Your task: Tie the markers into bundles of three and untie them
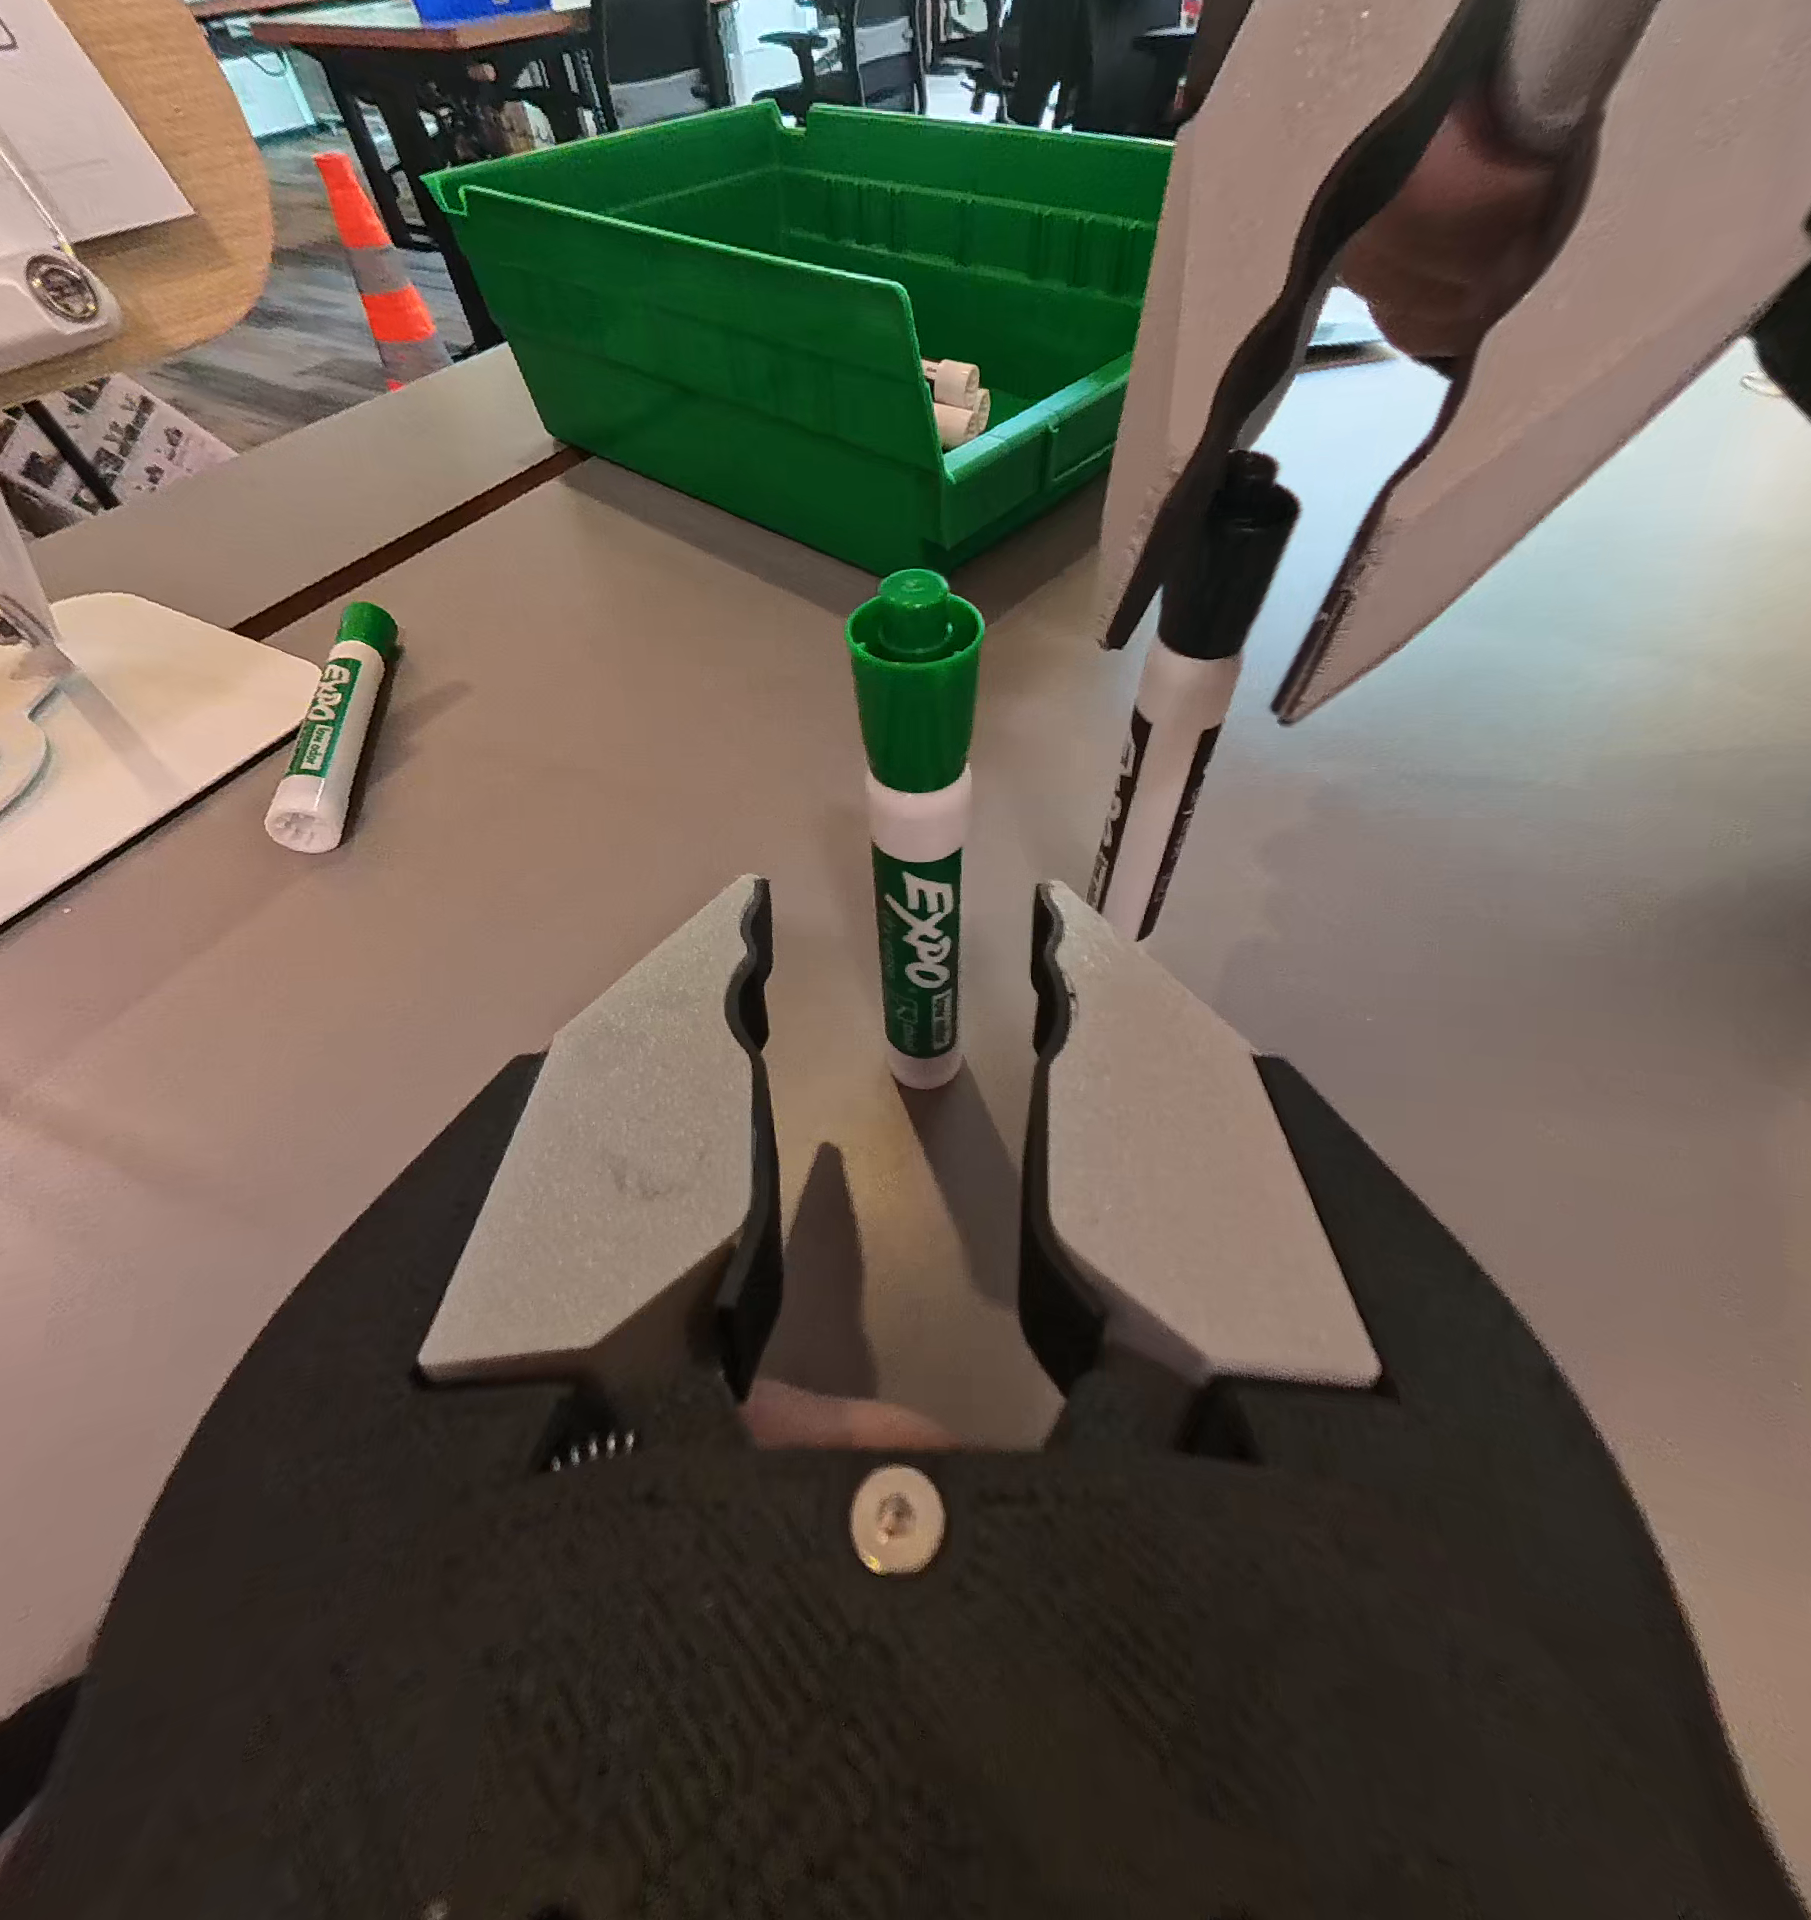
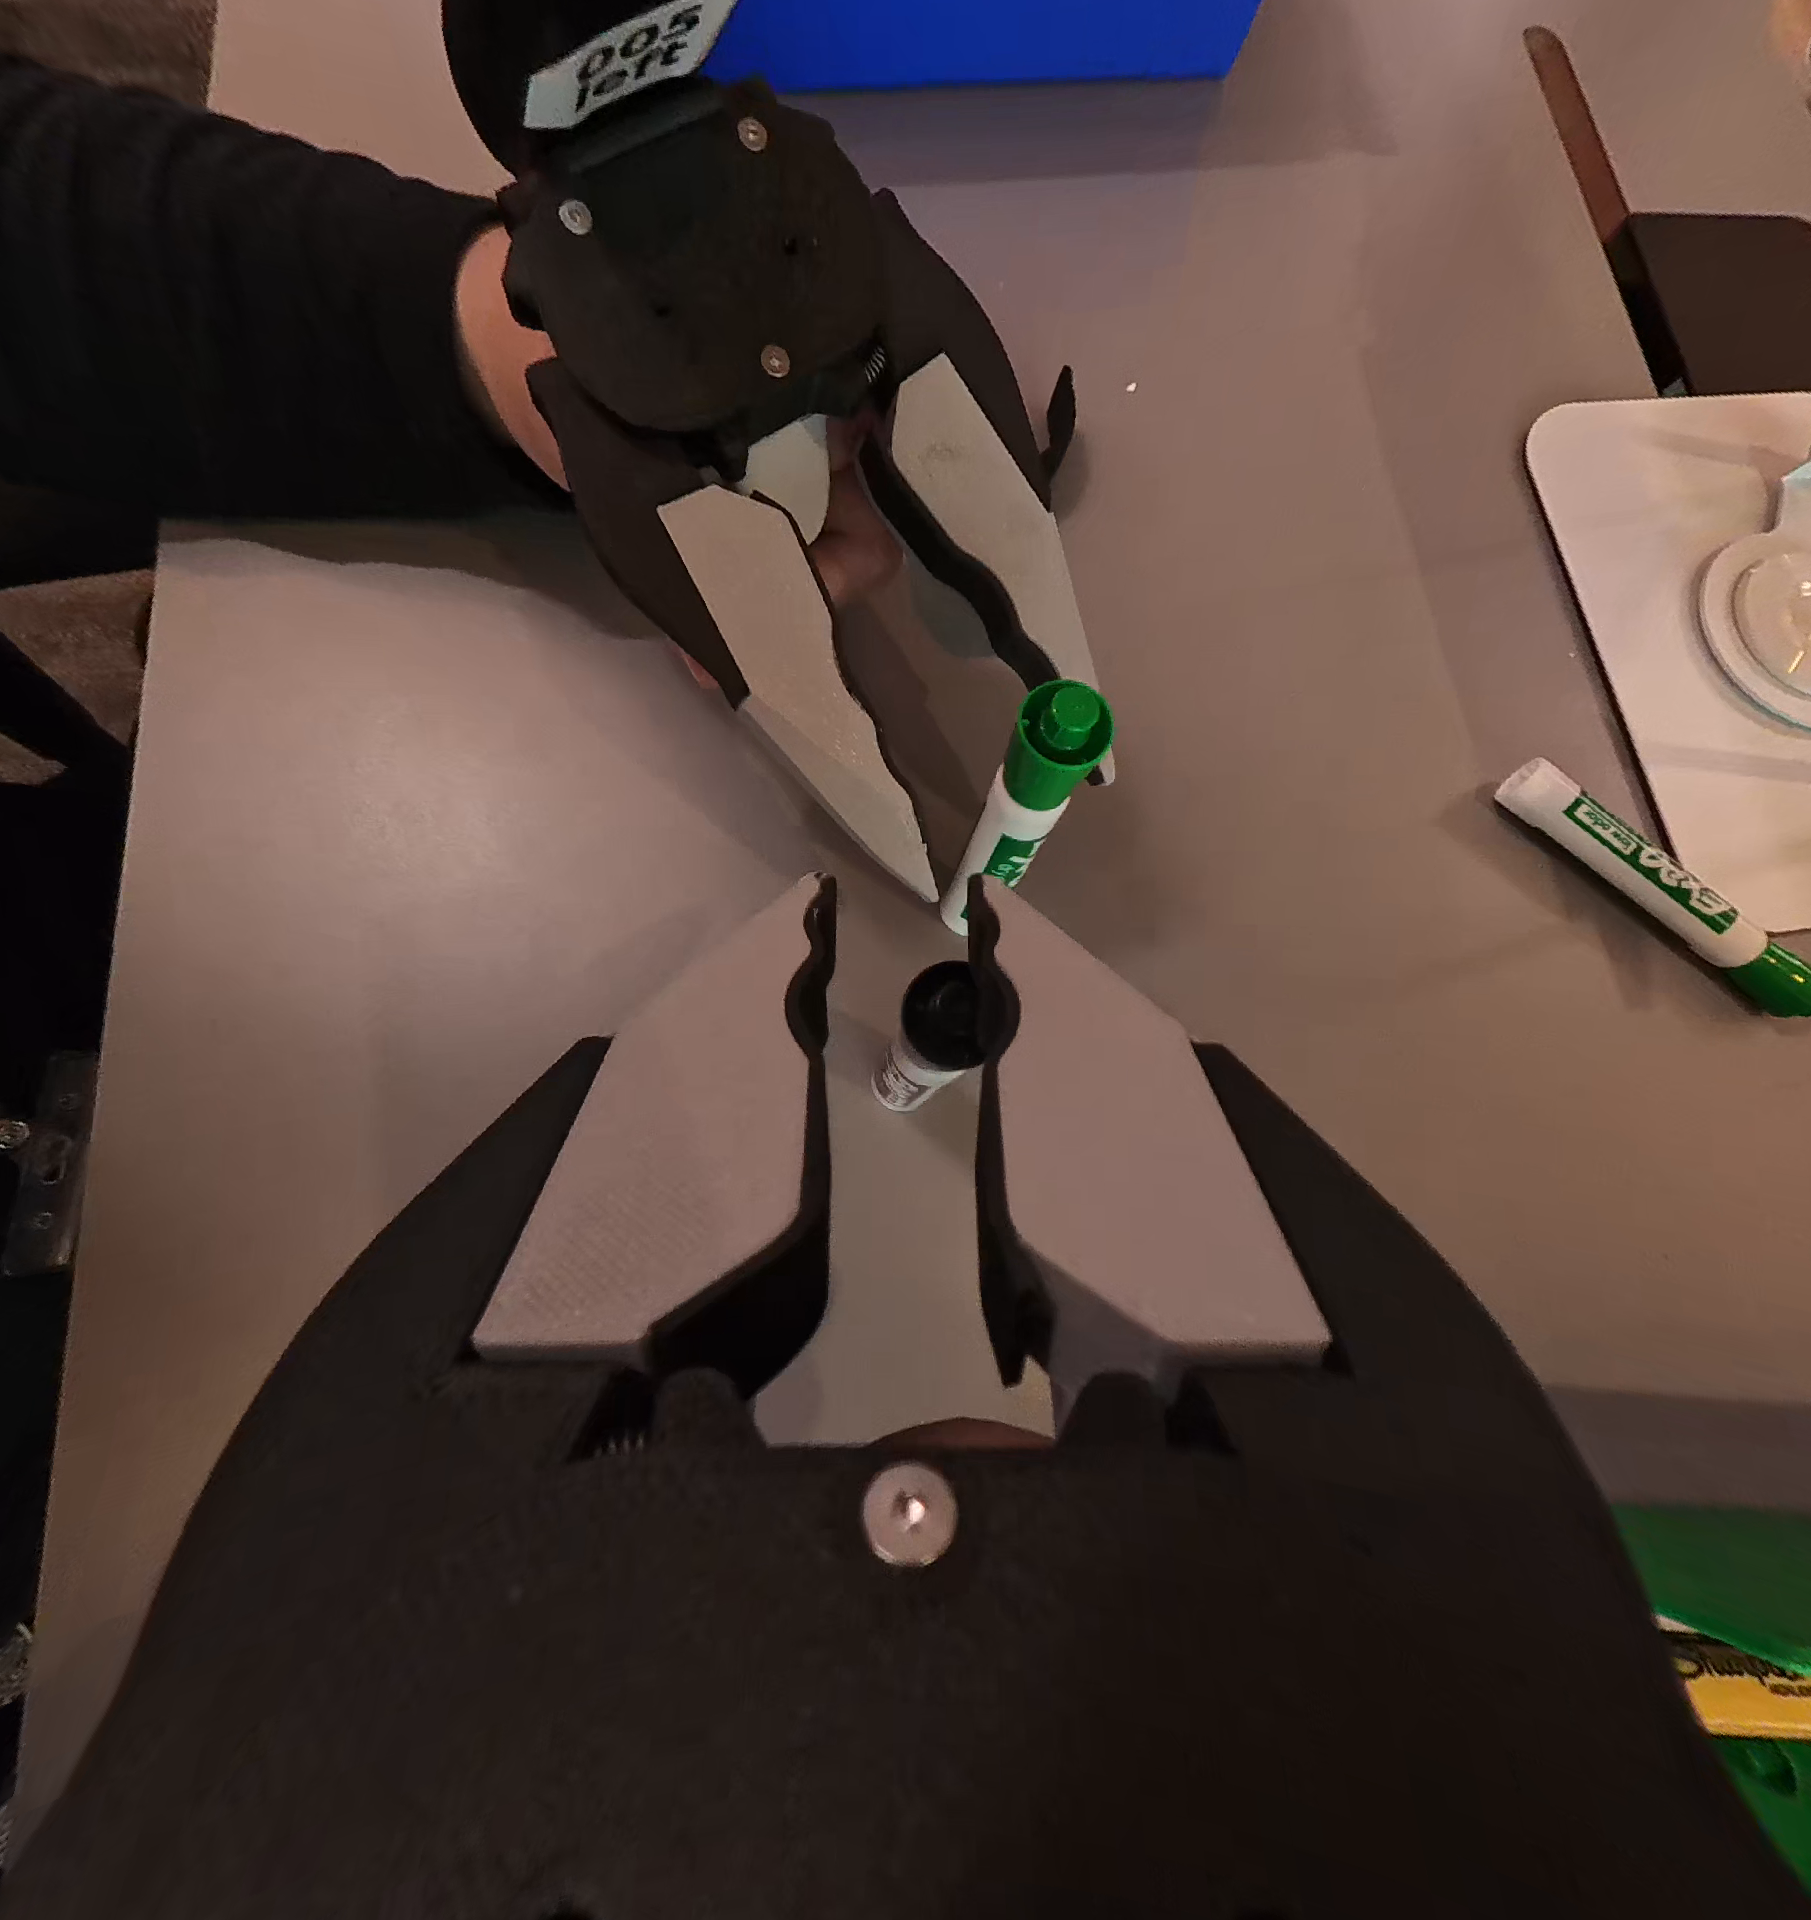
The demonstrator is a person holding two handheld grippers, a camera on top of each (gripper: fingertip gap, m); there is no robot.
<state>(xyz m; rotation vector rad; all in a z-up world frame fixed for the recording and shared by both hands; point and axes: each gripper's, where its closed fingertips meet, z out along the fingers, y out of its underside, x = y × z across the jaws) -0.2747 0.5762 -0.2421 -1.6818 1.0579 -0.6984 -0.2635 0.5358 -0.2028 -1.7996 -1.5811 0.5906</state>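
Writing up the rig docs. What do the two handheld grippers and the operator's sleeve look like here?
Both are black, rough-textured printed bodies with a silver screw at the centre. The left gripper and right gripper each carry two flat, grey, wedge-shaped fingers lined with wavy black pads. A small coil spring shows beside one finger root. The left unit bears a white label on top. The sleeve is black. No cables visible.

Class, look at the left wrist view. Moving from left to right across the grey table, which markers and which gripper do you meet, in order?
Green marker lying flat → green marker standing upright → black marker standing upright → right gripper, its fingers around the black marker's cap.
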